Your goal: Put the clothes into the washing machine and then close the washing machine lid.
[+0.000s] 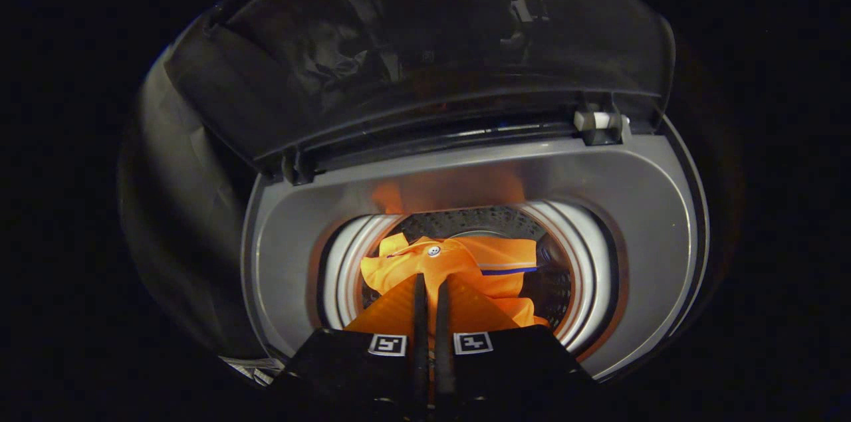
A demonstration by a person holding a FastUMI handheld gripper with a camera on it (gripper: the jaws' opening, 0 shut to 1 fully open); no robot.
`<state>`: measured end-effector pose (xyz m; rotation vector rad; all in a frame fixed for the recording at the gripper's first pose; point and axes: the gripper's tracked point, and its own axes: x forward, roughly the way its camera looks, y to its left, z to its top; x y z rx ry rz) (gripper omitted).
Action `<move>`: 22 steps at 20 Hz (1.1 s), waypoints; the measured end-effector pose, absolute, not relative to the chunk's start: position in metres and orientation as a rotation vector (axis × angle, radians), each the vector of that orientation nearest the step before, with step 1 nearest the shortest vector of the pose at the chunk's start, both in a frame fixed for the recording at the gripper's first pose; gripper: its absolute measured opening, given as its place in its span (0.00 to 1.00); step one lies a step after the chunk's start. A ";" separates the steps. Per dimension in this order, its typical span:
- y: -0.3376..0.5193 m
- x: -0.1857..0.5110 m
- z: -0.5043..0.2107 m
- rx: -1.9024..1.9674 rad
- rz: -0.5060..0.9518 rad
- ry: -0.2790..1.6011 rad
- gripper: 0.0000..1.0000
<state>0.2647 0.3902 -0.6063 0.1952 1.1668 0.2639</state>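
Hanging over the open drum, the orange garment (459, 262) sits pinched between the nearly closed fingers (431, 289) of the gripper, not yet released into the washing machine (638, 209), whose raised lid (412, 50) remains to be shut.

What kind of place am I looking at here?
Probably a laundry spot: a top-loading washing machine with its lid raised, and an orange garment over the drum, pinched in the gripper.

Wrinkled grey sheeting (166, 196) beside the washing machine (638, 209) left flank, pale striped scrap (256, 371) by its near corner
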 end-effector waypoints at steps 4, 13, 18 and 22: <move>0.387 0.267 -0.618 0.168 0.242 1.183 0.12; 0.376 0.270 -0.624 0.101 0.217 1.179 0.36; 0.374 0.271 -0.617 0.089 0.217 1.159 0.81; 0.374 0.267 -0.609 0.083 0.219 1.154 0.99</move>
